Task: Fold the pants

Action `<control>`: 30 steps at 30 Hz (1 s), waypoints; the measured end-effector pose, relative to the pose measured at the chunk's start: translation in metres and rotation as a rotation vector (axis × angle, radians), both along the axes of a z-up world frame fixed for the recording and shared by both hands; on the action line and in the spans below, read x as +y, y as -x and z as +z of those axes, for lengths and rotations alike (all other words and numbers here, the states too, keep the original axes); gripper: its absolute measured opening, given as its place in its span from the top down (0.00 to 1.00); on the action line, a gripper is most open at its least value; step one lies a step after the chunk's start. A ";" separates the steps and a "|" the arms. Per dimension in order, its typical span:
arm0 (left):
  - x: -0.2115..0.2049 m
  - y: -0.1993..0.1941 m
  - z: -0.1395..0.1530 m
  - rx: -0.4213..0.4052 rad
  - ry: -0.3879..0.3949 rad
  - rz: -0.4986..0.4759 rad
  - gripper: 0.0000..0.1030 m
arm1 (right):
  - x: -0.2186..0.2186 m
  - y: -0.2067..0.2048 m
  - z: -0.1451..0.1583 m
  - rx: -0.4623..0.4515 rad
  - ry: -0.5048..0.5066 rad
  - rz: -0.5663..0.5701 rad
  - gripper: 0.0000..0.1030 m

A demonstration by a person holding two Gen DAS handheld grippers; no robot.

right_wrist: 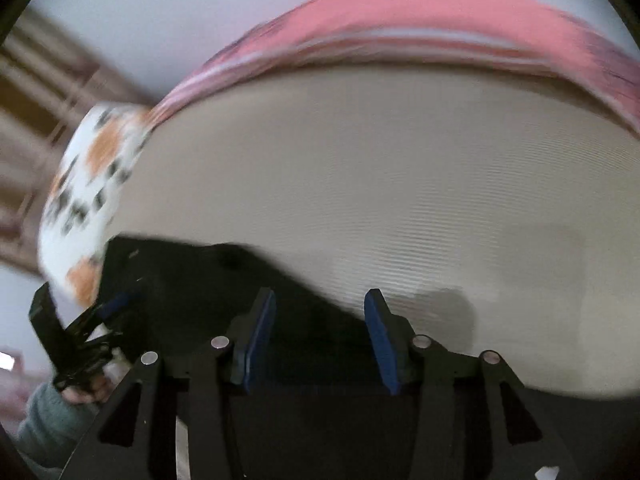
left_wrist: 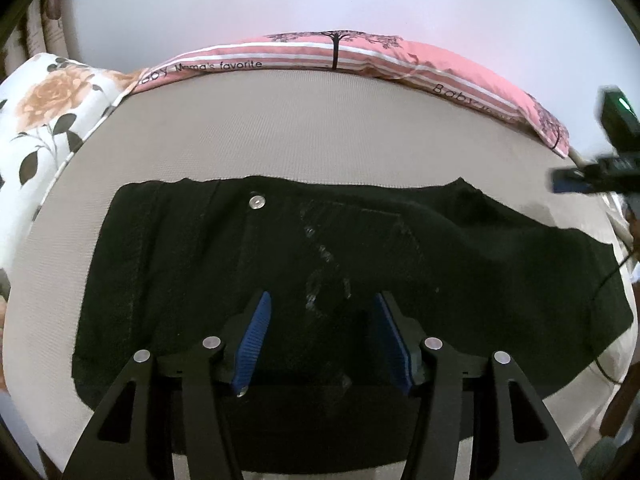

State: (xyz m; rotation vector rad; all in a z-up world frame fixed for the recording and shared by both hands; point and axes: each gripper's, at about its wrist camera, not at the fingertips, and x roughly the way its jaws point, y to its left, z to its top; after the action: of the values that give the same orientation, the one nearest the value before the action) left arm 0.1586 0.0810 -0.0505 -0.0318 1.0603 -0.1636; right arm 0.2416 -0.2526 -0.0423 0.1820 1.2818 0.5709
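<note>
Black pants [left_wrist: 360, 264] lie flat on a beige mattress [left_wrist: 320, 132], waist to the left with a silver button [left_wrist: 257, 202] showing. My left gripper [left_wrist: 322, 300] is open and empty, hovering over the middle of the pants. My right gripper [right_wrist: 320, 298] is open and empty above the pants' right end [right_wrist: 224, 292]; this view is motion-blurred. The right gripper's body shows at the right edge of the left wrist view [left_wrist: 612, 152]. The left gripper shows at the lower left of the right wrist view [right_wrist: 80, 332].
A pink striped pillow [left_wrist: 360, 56] lies along the mattress's far edge, also in the right wrist view [right_wrist: 420, 20]. A white floral pillow [left_wrist: 44, 116] sits at the left. A black cable [left_wrist: 608, 280] runs by the pants' right end.
</note>
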 end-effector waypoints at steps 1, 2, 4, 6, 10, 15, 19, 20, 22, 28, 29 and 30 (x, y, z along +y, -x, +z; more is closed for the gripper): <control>0.002 0.001 0.000 0.003 0.003 -0.003 0.46 | 0.017 -0.003 -0.004 0.007 -0.001 0.034 0.58; 0.002 0.002 -0.001 0.006 0.004 -0.008 0.46 | 0.031 -0.006 -0.008 0.015 -0.002 0.065 0.58; 0.004 0.004 -0.002 0.008 0.005 -0.016 0.46 | 0.060 -0.009 -0.017 0.033 0.018 0.131 0.58; 0.005 0.005 -0.005 0.009 0.009 -0.020 0.46 | 0.079 -0.015 -0.029 0.059 0.029 0.174 0.58; 0.008 0.004 -0.009 0.014 0.027 -0.014 0.46 | 0.095 -0.027 -0.040 0.126 -0.009 0.215 0.66; 0.013 0.005 -0.013 0.010 0.057 -0.012 0.46 | 0.093 -0.030 -0.027 0.043 -0.021 0.161 0.92; 0.016 0.007 -0.017 -0.016 0.069 -0.026 0.46 | 0.091 -0.039 -0.052 0.082 -0.018 0.100 0.92; 0.015 0.009 -0.018 -0.025 0.058 -0.035 0.46 | 0.092 -0.040 -0.055 0.076 -0.028 0.087 0.92; 0.011 0.011 -0.019 -0.037 0.021 -0.058 0.46 | 0.091 -0.044 -0.056 0.109 -0.038 0.078 0.92; 0.005 0.006 -0.012 -0.005 0.003 -0.036 0.46 | 0.087 -0.040 -0.052 0.187 -0.064 0.227 0.70; 0.005 0.006 -0.010 -0.002 0.006 -0.032 0.45 | 0.084 -0.038 -0.052 0.190 -0.060 0.248 0.68; 0.004 0.005 -0.009 -0.006 0.007 -0.024 0.45 | 0.081 -0.036 -0.052 0.194 -0.049 0.269 0.68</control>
State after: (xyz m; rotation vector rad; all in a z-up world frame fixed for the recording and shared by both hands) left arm 0.1531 0.0853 -0.0593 -0.0248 1.0544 -0.1895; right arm 0.2774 -0.1718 -0.0942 0.1078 1.4934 0.8311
